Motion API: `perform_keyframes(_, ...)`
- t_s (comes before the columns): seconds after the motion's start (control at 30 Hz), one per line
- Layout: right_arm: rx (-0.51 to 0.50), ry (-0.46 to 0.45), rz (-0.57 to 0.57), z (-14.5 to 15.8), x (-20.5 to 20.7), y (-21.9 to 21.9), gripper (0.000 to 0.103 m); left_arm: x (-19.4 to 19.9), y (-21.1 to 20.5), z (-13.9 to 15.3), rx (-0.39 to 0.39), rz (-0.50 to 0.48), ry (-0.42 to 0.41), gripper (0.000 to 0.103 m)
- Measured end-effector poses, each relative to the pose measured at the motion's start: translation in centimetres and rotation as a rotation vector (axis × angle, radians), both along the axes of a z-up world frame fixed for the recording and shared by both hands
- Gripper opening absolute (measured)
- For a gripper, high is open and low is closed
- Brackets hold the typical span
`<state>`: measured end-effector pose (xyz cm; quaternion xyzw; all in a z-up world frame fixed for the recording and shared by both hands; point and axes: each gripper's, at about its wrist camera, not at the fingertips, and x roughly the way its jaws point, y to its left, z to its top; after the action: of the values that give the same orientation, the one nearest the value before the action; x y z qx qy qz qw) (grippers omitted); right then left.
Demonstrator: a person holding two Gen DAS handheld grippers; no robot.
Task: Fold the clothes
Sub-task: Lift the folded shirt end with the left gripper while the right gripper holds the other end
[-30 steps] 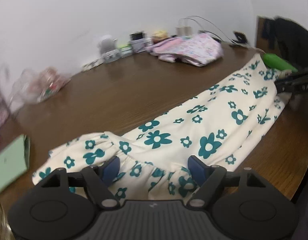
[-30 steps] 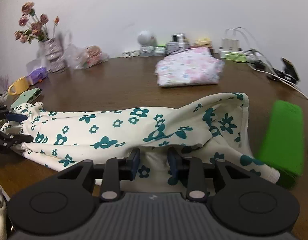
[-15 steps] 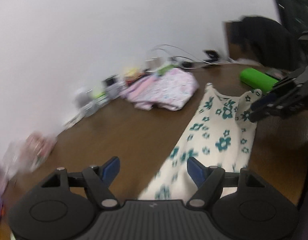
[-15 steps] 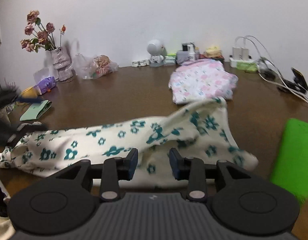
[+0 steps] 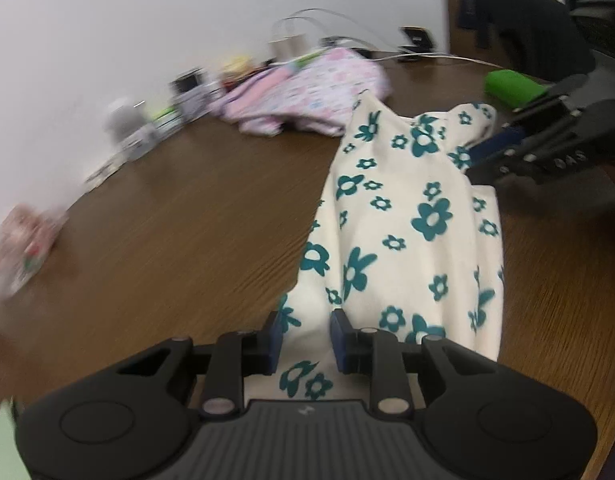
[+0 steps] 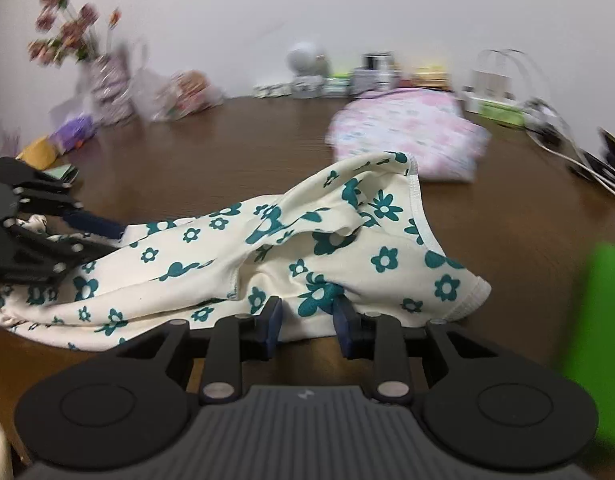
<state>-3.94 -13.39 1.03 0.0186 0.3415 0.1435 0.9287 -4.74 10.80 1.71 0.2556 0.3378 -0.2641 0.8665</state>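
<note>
A cream garment with teal flowers [image 5: 407, 220] lies stretched on the brown table [image 5: 167, 240]. My left gripper [image 5: 305, 338] is shut on its ruffled end, cloth bunched between the blue pads. My right gripper [image 6: 307, 320] is shut on the other end of the garment [image 6: 307, 248], whose upper edge is lifted and folded over. The right gripper also shows in the left wrist view [image 5: 547, 152], and the left gripper shows in the right wrist view [image 6: 35, 232].
A folded pink garment [image 6: 407, 136] lies behind the floral one. A green object [image 6: 595, 336] sits at the right. A vase of flowers [image 6: 103, 76], bags, small items and cables line the wall side of the table. A dark chair [image 5: 527, 28] stands at the far right.
My left gripper has narrowed from wide open to shut on the garment's end. The garment's two ends have come closer together and its right edge has lifted.
</note>
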Motion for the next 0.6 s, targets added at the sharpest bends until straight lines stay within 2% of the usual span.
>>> perform_keyframes(0.2, -0.027, 0.026, 0.084, 0.5, 5.4, 3.9, 0.029, -2.2, 3.0, 0.2, -0.028, 0.206, -0.005, 0.026)
perform_keyframes(0.3, -0.041, 0.039, 0.126, 0.7, 8.2, 5.9, 0.029, -2.8, 3.0, 0.8, 0.017, 0.289, -0.021, 0.041)
perform_keyframes(0.37, -0.030, 0.024, 0.141, 1.2, 7.4, 6.3, 0.030, -3.1, 3.4, 1.0, 0.018, 0.303, -0.018, 0.056)
perform_keyframes(0.4, -0.018, 0.011, 0.155, 1.5, 6.1, 6.2, 0.039, -3.3, 3.6, 1.0, 0.013, 0.305, -0.014, 0.057)
perform_keyframes(0.43, 0.006, 0.009, 0.169, 1.7, 4.8, 6.0, 0.047, -3.4, 3.8, 1.0, 0.008, 0.306, -0.010, 0.058)
perform_keyframes(0.53, 0.065, 0.027, 0.199, 1.4, 2.3, 6.2, 0.048, -3.8, 4.4, 1.1, -0.006, 0.311, 0.003, 0.058)
perform_keyframes(0.6, 0.059, 0.033, 0.217, 0.9, 1.7, 7.3, 0.047, -4.1, 4.9, 1.2, -0.016, 0.314, 0.012, 0.047)
